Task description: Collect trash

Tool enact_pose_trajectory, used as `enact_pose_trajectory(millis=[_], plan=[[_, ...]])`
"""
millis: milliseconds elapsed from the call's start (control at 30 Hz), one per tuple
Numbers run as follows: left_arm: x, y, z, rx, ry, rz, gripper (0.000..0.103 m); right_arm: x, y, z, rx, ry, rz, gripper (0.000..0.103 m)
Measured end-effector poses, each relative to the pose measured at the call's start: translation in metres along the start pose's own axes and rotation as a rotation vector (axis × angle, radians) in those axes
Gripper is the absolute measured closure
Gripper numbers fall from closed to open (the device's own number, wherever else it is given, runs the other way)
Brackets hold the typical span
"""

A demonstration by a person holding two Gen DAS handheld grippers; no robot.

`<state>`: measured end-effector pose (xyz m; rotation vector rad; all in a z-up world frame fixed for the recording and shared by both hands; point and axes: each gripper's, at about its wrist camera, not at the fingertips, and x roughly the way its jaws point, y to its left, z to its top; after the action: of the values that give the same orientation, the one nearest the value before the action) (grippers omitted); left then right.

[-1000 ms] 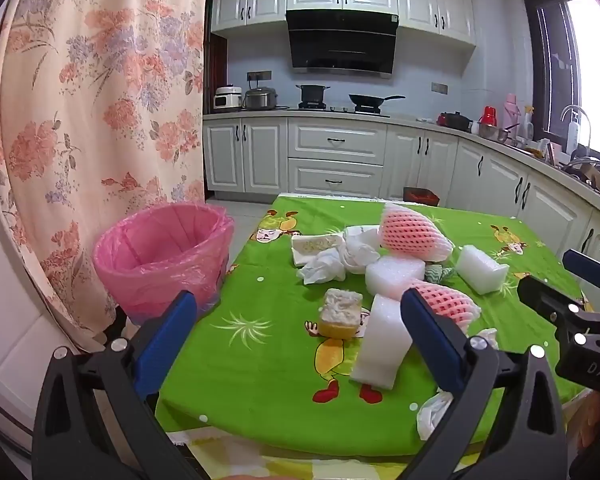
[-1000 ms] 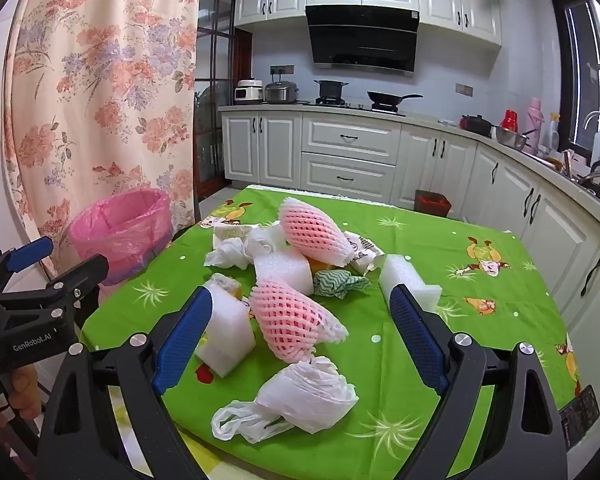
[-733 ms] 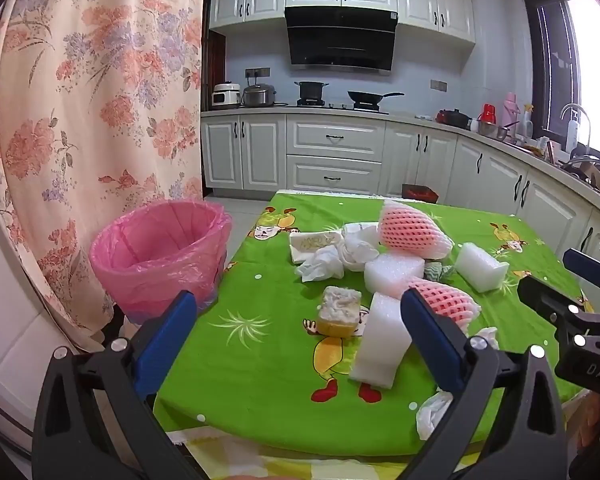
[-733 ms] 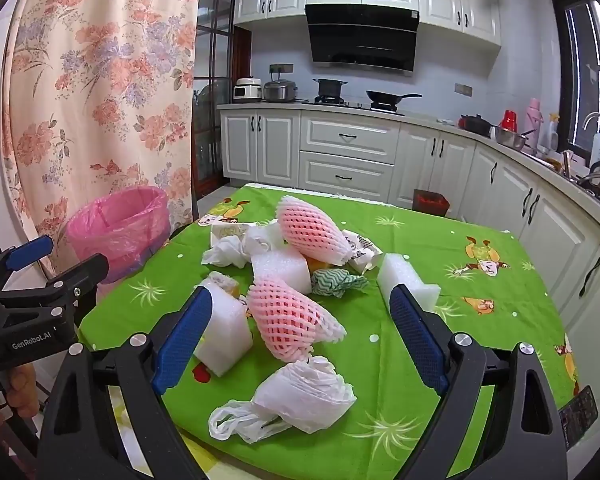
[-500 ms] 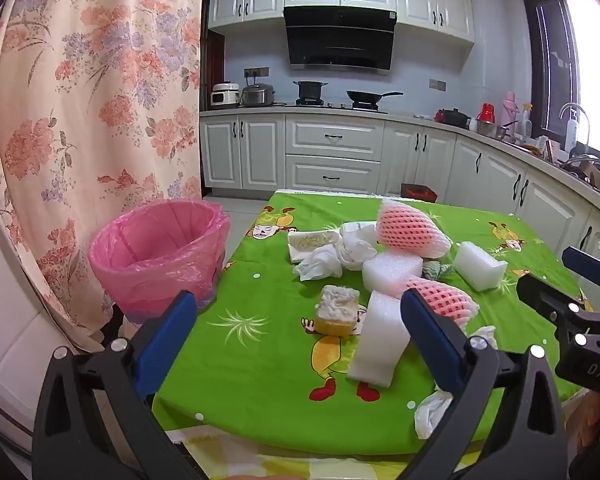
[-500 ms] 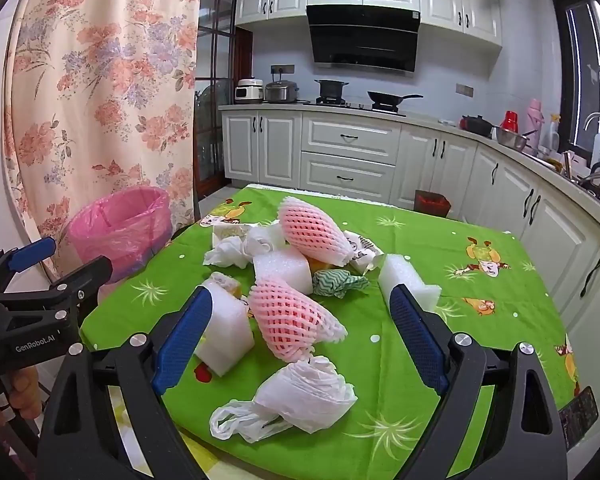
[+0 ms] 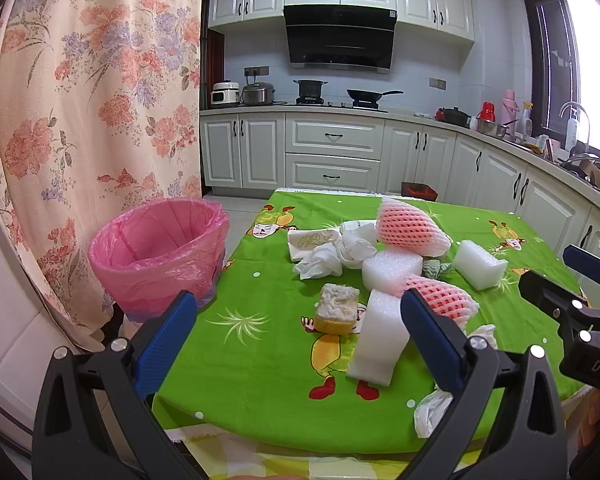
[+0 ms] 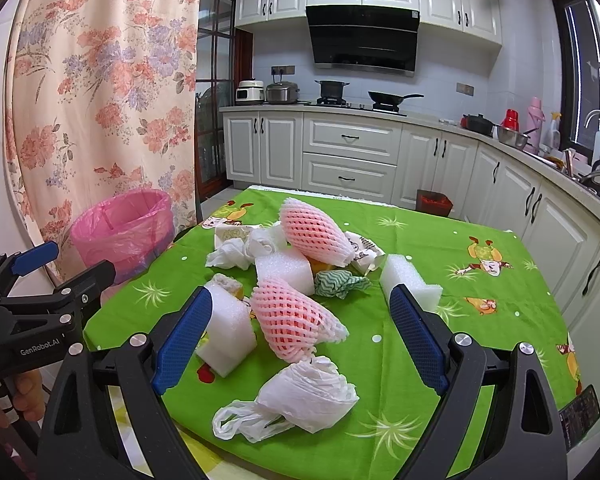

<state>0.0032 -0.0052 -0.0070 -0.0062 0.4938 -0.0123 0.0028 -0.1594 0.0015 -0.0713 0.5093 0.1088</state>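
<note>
Your right gripper (image 8: 296,334) hangs spread wide and empty over the near table edge, framing a pink net sleeve (image 8: 296,322) and a white bag (image 8: 304,394), while your left gripper (image 7: 296,338) is just as wide and empty, with a foam block (image 7: 380,340) and sponge (image 7: 337,308) ahead. The rest of the trash sits piled mid-table (image 7: 260,364), and the pink bin (image 7: 156,258) stands off its left edge. This light, crowded litter could scatter or slip from a shallow pinch; against a second ago, almost nothing has changed, only a slight drift of view.
</note>
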Motion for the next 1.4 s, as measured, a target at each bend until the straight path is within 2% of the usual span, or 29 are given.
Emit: enact_pose_trajectory(millis=[1400], plan=[[-0.0033,0.0015,0.0012,-0.003,-0.001,0.003,0.004,-0.0037,0.0022,0.0023,0.005,-0.003,0.016,0.018]])
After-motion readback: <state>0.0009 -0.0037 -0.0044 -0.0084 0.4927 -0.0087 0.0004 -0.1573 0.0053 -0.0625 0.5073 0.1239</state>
